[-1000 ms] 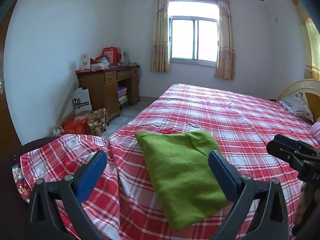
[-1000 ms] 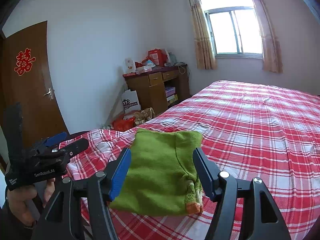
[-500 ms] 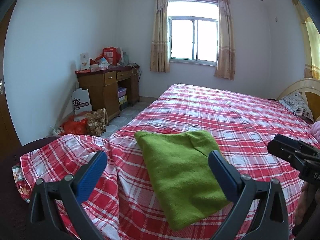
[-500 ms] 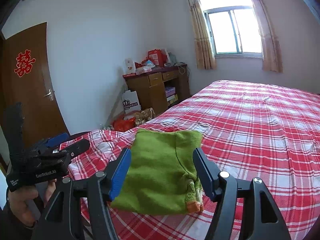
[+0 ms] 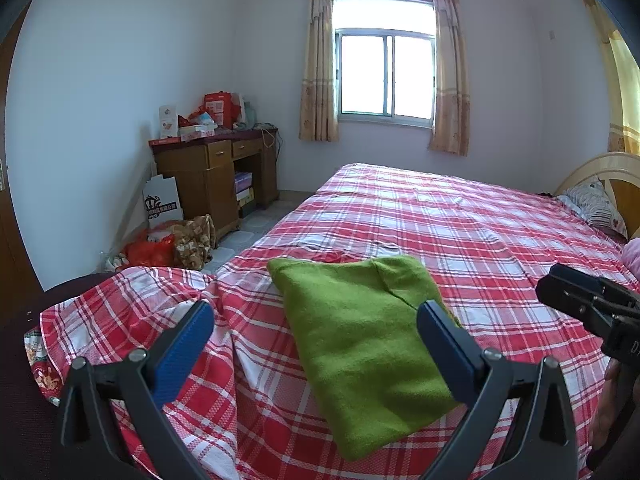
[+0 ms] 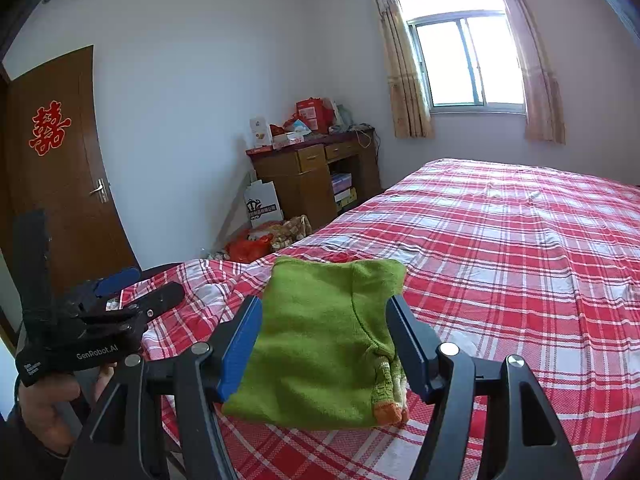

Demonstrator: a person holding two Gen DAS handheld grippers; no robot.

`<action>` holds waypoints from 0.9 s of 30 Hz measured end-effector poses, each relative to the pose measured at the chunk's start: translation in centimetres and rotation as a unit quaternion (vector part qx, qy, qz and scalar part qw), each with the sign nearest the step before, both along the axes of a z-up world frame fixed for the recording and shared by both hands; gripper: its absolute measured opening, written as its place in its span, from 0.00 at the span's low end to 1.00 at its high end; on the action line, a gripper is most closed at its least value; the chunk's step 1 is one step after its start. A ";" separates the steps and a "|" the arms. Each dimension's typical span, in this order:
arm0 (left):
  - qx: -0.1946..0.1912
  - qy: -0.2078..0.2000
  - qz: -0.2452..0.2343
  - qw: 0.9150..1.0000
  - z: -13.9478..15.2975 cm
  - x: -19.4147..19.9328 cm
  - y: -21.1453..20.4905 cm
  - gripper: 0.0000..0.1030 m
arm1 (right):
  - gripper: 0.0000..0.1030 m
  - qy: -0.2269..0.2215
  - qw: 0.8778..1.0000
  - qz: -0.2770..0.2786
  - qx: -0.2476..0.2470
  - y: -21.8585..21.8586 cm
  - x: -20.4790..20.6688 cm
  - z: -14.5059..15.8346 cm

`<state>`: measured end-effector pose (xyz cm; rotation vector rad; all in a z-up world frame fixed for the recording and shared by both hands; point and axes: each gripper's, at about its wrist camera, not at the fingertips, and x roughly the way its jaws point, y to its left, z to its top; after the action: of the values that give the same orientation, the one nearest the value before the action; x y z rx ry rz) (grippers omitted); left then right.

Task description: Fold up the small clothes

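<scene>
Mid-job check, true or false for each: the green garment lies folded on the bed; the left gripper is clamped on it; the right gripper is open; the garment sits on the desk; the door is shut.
1. The green garment lies folded on the bed: true.
2. The left gripper is clamped on it: false, it is open and holds nothing.
3. The right gripper is open: true.
4. The garment sits on the desk: false, it is on the bed.
5. The door is shut: true.
</scene>
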<state>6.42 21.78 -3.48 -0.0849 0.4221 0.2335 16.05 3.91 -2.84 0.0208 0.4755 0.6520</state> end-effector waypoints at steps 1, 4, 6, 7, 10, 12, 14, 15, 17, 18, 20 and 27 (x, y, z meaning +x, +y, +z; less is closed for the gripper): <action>0.000 0.000 0.000 1.000 0.0 0.0 0.0 1.00 | 0.63 0.000 1.000 0.000 0.000 0.0 0.0 0.0; 0.003 0.001 0.000 1.000 0.0 0.0 0.0 1.00 | 0.63 -0.002 1.000 0.000 0.001 -0.1 0.1 -0.1; 0.005 0.001 -0.002 1.000 0.0 0.0 0.0 1.00 | 0.63 -0.003 1.000 0.000 0.003 -0.2 0.1 -0.1; 0.006 0.002 -0.006 1.000 0.0 0.1 0.0 1.00 | 0.63 -0.003 1.000 0.000 0.003 -0.2 0.1 -0.1; 0.015 -0.001 -0.007 1.000 0.0 0.0 -0.2 1.00 | 0.64 -0.006 1.000 -0.001 0.005 -0.3 0.1 -0.1; 0.020 -0.002 -0.008 1.000 0.1 -0.1 -0.4 1.00 | 0.64 -0.008 1.000 -0.002 0.007 -0.4 0.0 0.1; 0.025 -0.004 -0.006 1.000 0.2 -0.2 -0.6 1.00 | 0.64 -0.012 1.000 -0.002 0.009 -0.4 -0.1 0.2; 0.028 -0.006 -0.004 1.000 0.2 -0.2 -0.7 1.00 | 0.64 -0.013 1.000 -0.002 0.009 -0.5 -0.2 0.2; 0.031 -0.004 -0.004 0.999 0.3 -0.2 -0.8 1.00 | 0.64 -0.014 1.000 -0.001 0.010 -0.5 -0.2 0.2; 0.031 -0.003 -0.003 1.000 0.3 -0.2 -0.8 1.00 | 0.64 -0.014 1.000 -0.001 0.010 -0.5 -0.2 0.2; 0.032 -0.002 -0.002 0.999 0.3 -0.1 -0.6 1.00 | 0.64 -0.014 1.000 0.001 0.010 -0.6 -0.3 0.1; 0.031 0.005 0.009 0.999 0.0 0.2 -0.4 1.00 | 0.64 -0.010 1.000 0.006 0.007 -0.4 -0.3 -0.2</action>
<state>6.65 21.36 -3.47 -0.0263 0.4239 0.2651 15.72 3.46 -3.09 0.0254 0.4523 0.6667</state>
